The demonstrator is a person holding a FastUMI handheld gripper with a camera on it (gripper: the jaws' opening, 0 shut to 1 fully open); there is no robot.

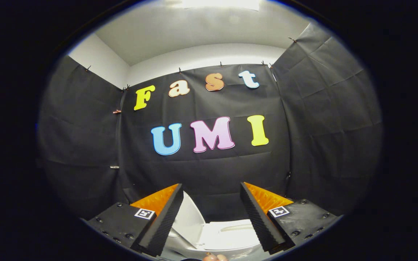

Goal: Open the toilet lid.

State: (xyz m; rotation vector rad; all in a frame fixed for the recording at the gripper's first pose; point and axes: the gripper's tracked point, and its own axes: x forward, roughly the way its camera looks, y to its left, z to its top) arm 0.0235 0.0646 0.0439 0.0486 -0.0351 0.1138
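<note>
A white toilet [230, 237] sits low down, beyond and below my fingers. Its lid [189, 219] stands raised and leans back, close beside my left finger [163, 221]. The seat ring and bowl opening [236, 228] lie uncovered between the lid and my right finger [258, 217]. My gripper [211, 185] is open, its black ribbed pads wide apart, with nothing between them. It is held above the toilet and touches neither the lid nor the seat.
Black cloth walls [209, 170] close in the booth behind the toilet and on both sides. White wall and ceiling [201, 32] show above the cloth. A person's fingertips [214, 257] peek in just below the toilet.
</note>
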